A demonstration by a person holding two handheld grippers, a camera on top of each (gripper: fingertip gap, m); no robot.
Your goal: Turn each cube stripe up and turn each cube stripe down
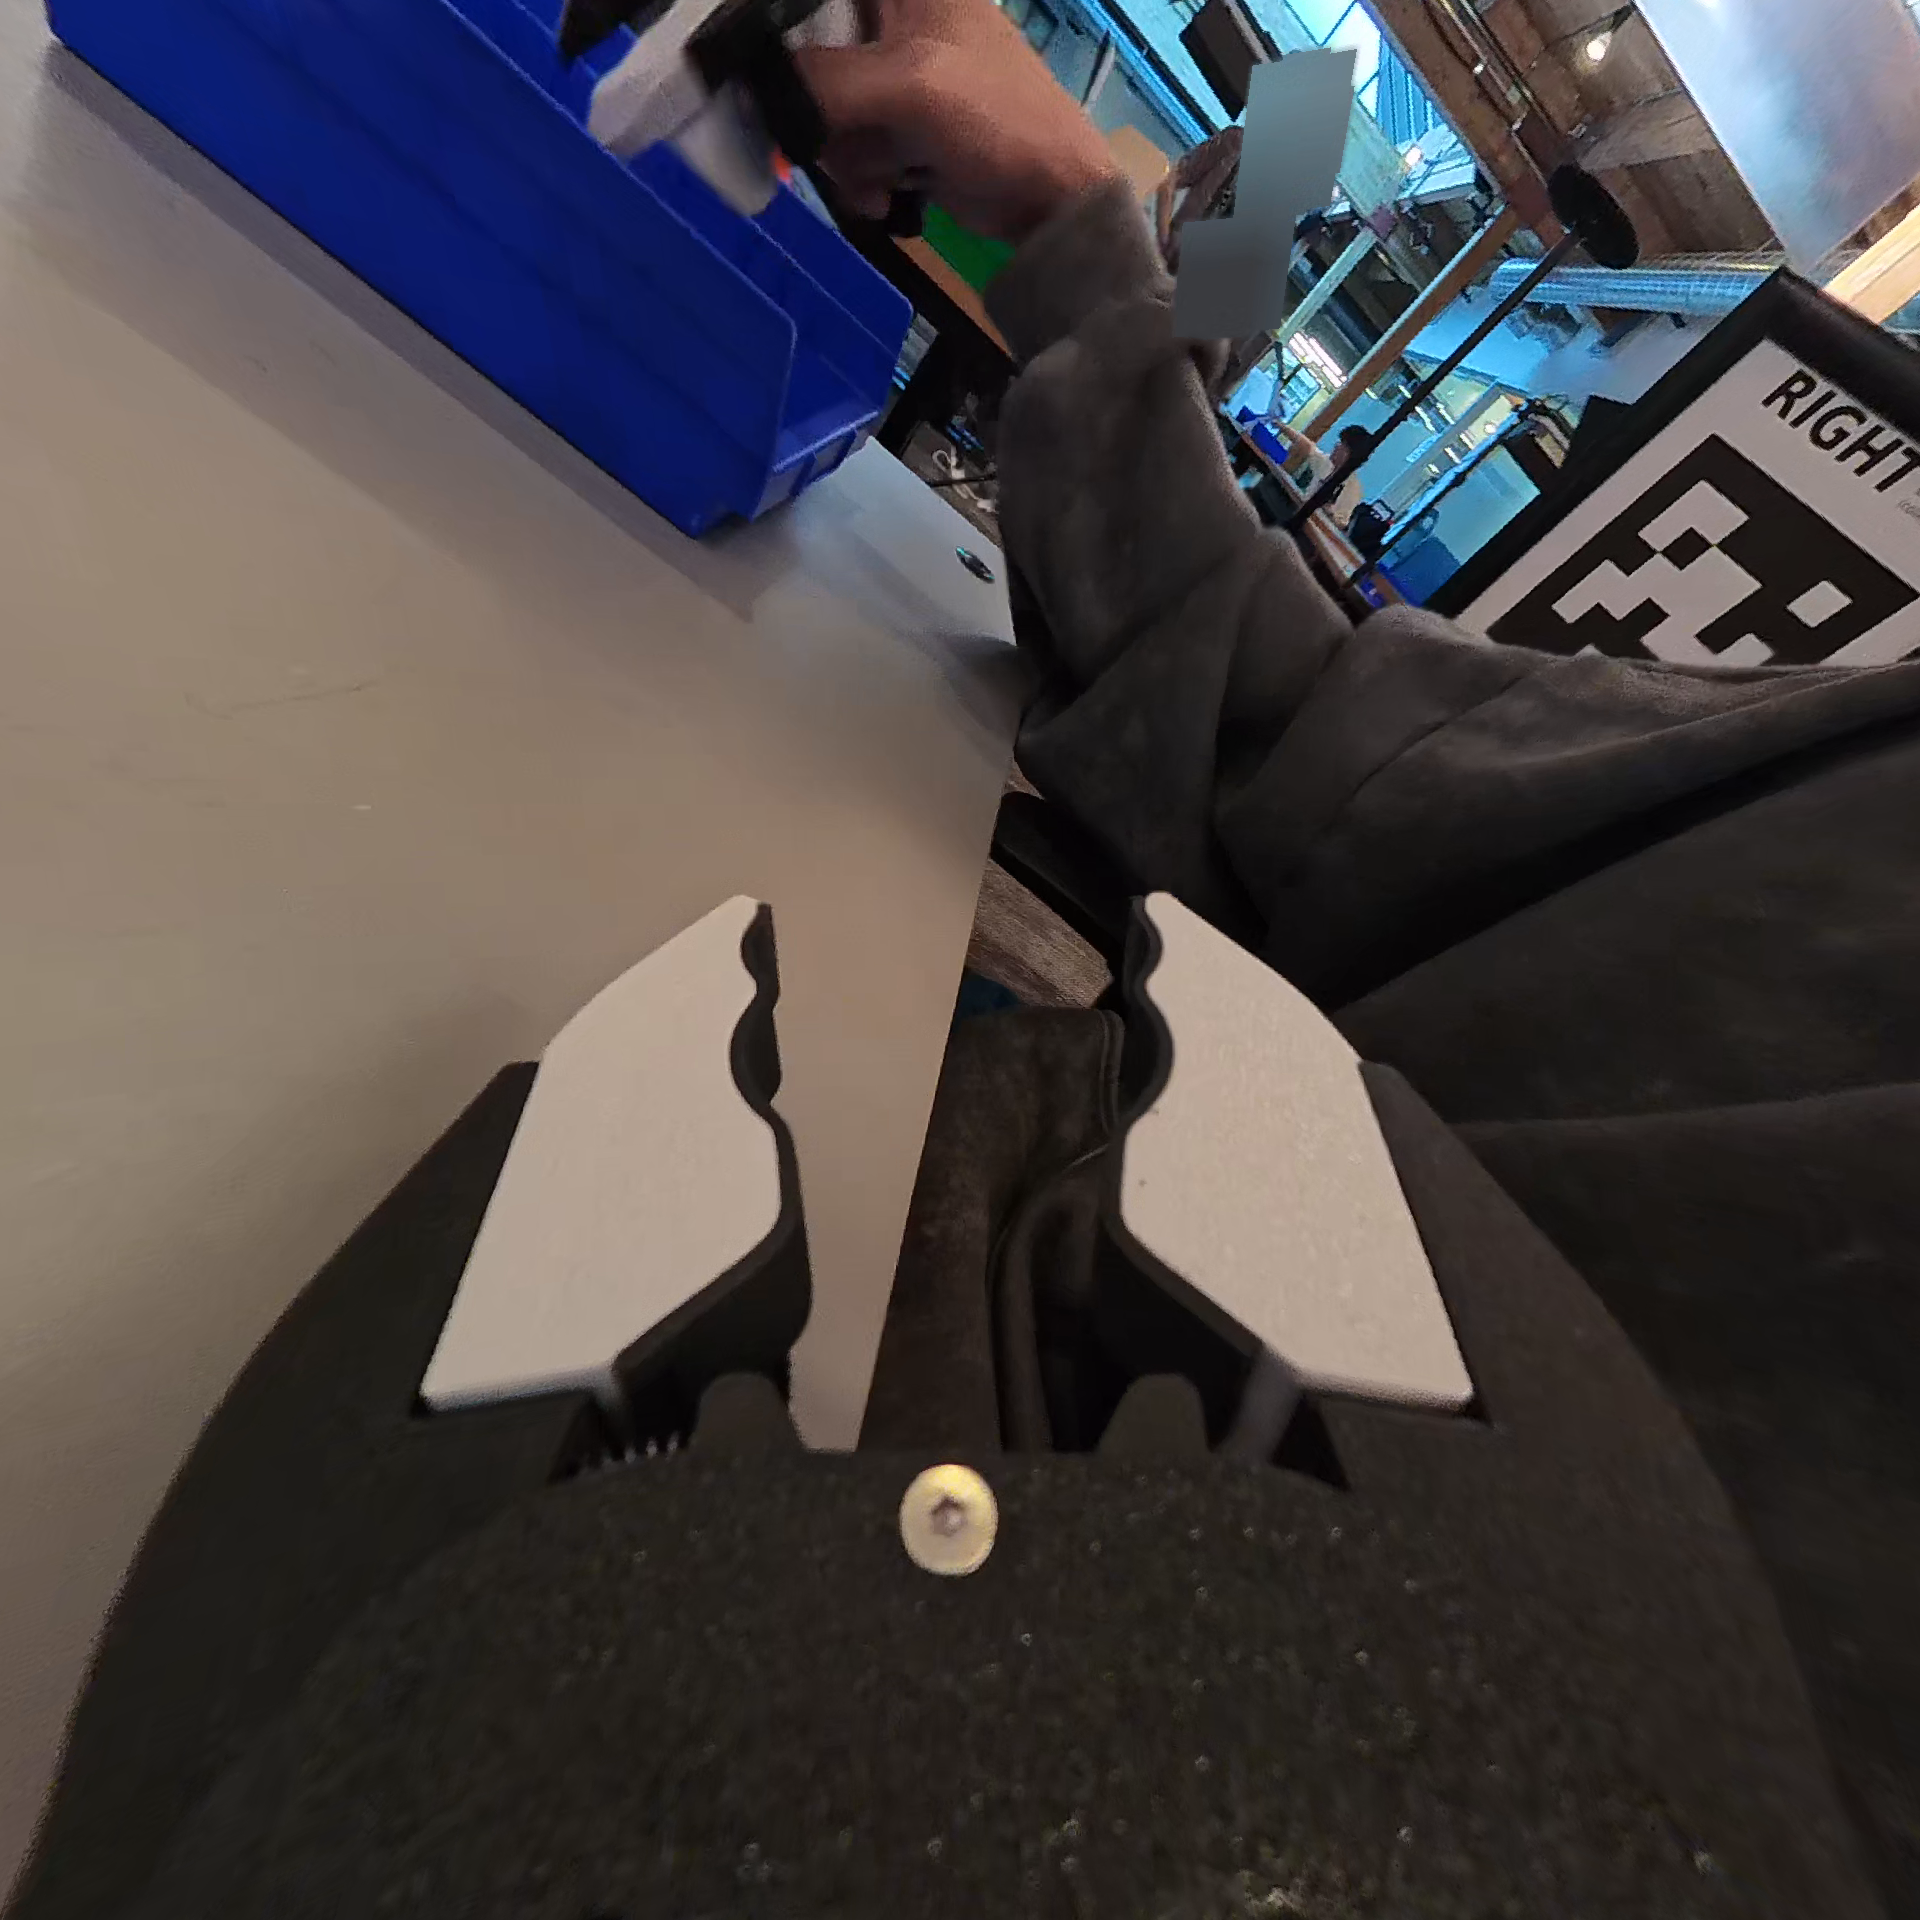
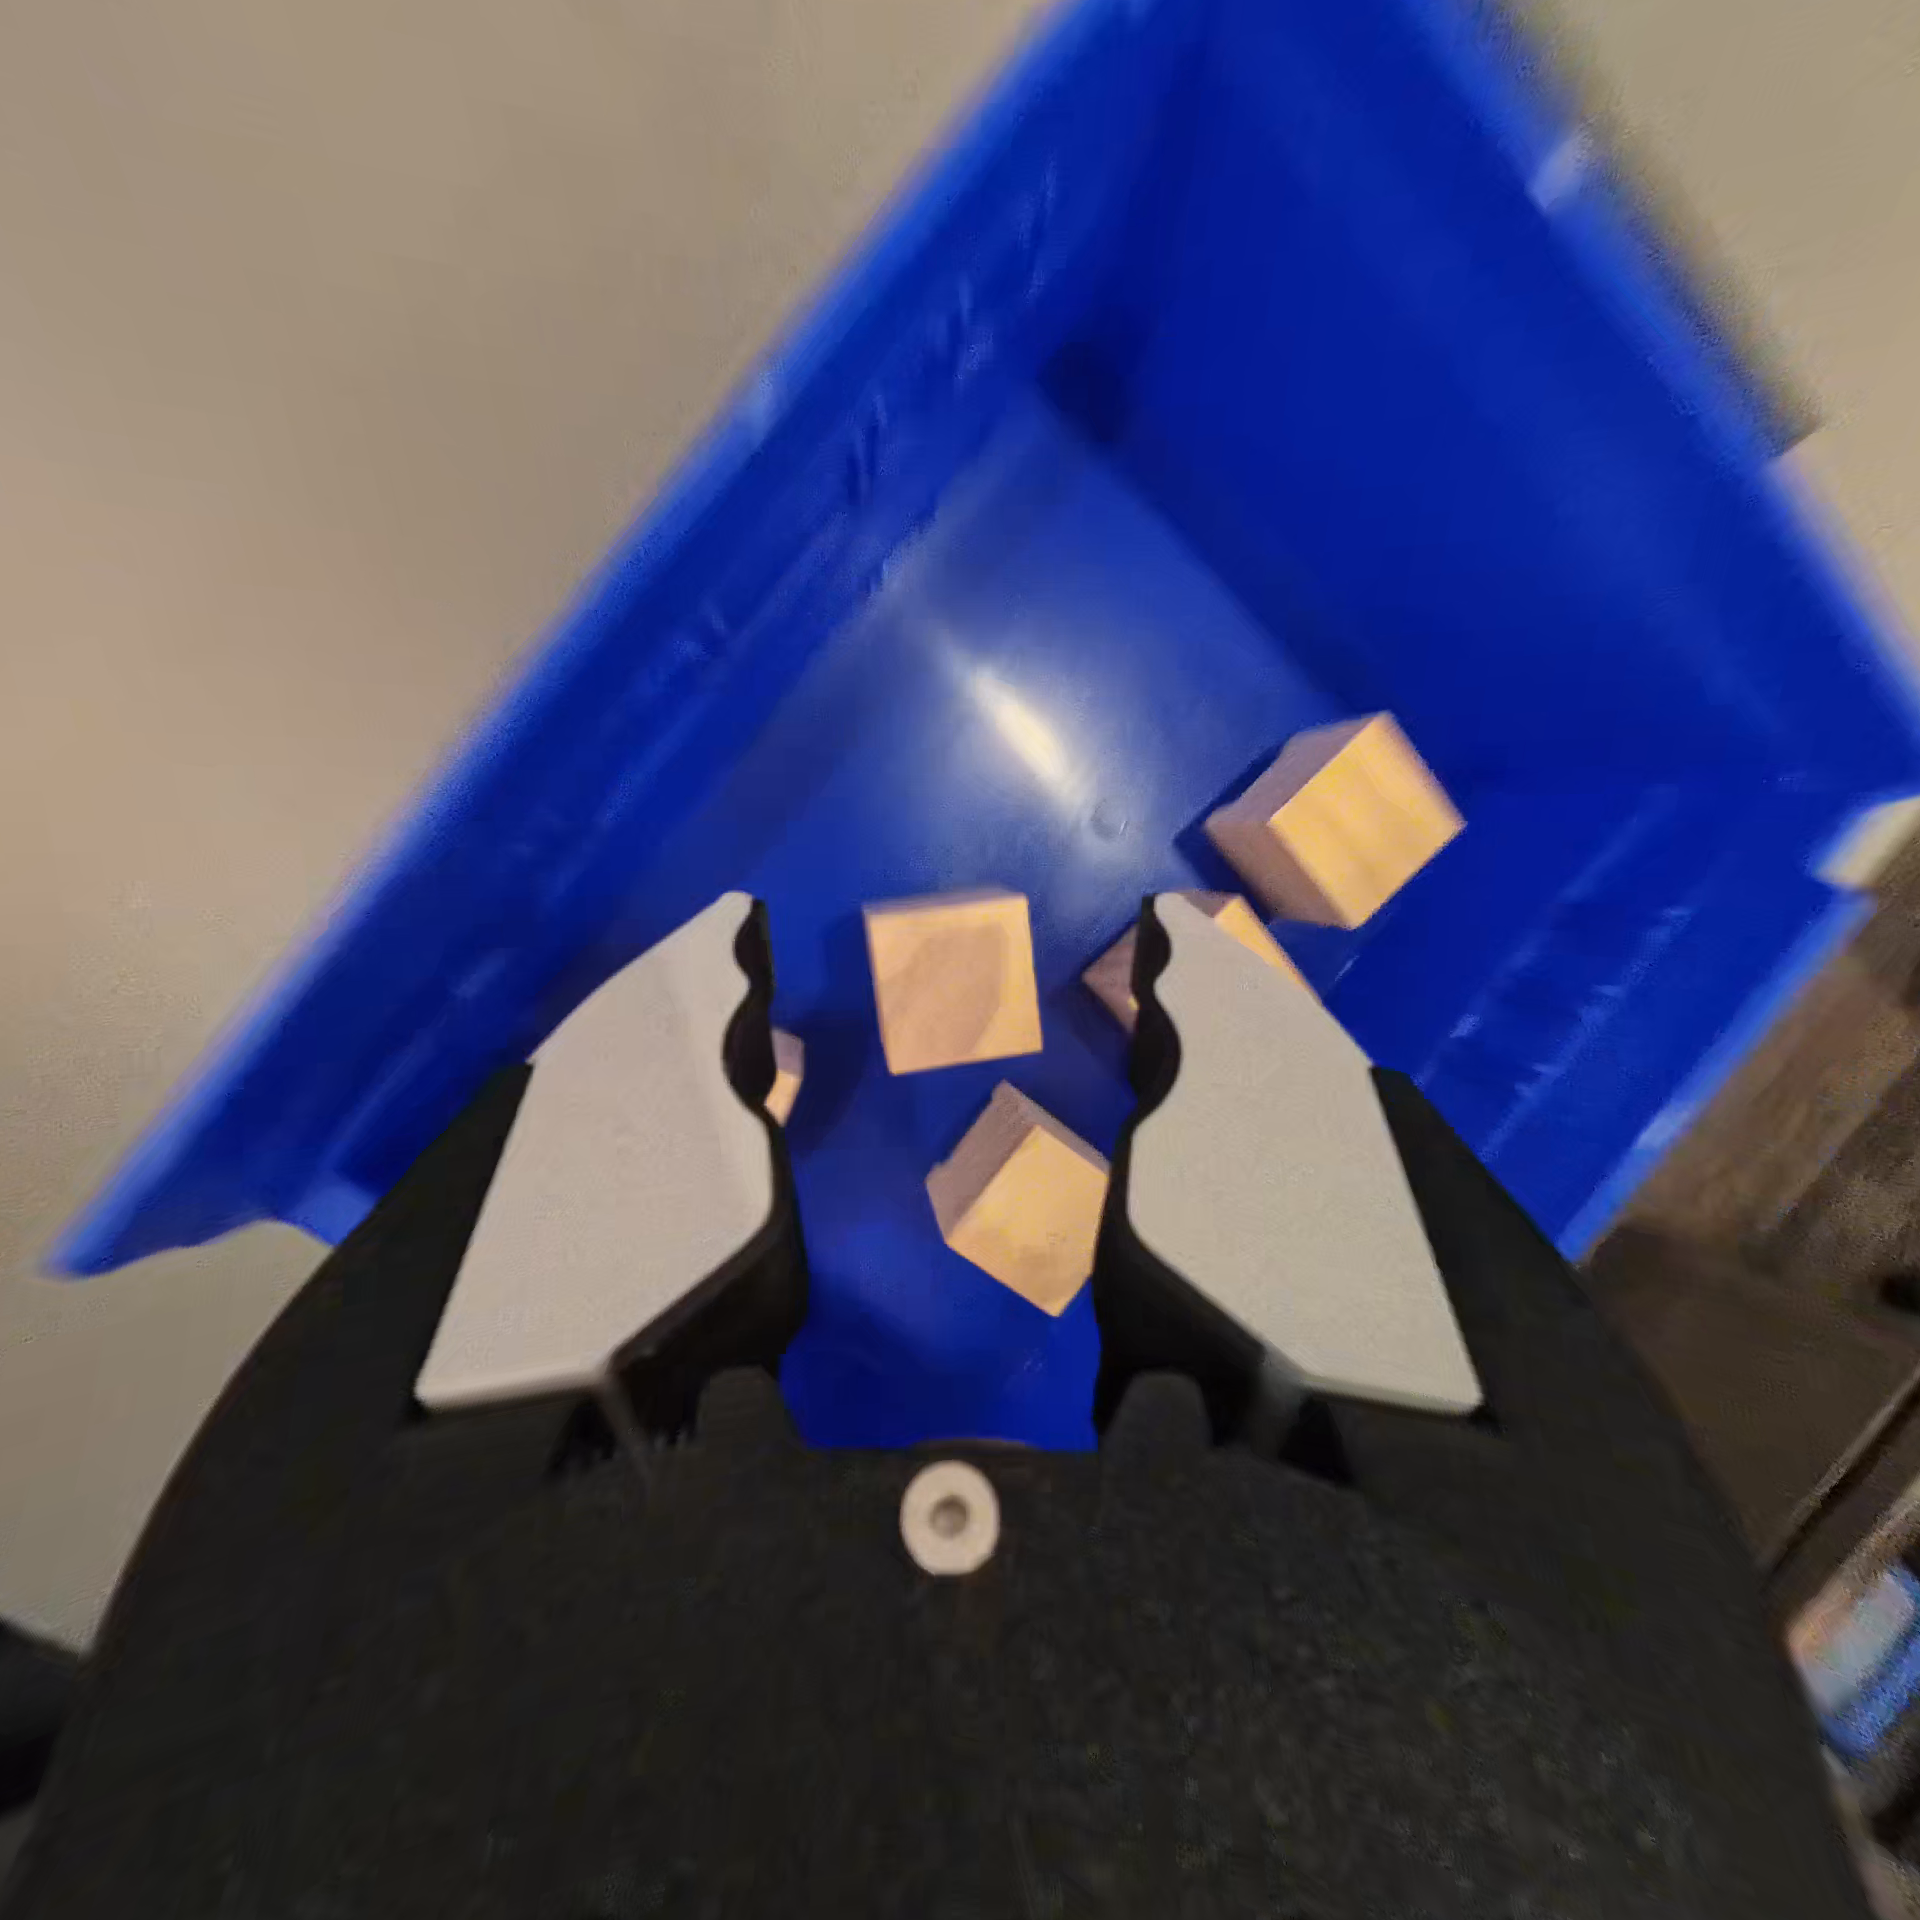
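Right tongs (image 2: pixel 951 925) gape above wooden cubes (image 2: pixel 951 982), no stripes showing upward.

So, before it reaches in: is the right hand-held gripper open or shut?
Open: the right hand-held gripper shows a wide gap, cubes in the blue bin visible between.

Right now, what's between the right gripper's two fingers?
In the right wrist view, two wooden cubes on the blue bin floor show between the open right gripper fingers, ungripped.

Open-plan workshop or lab: exposed timber beams (image 1: pixel 1392 343), worktables behind (blurred), blue parts bin (image 1: pixel 499 260).
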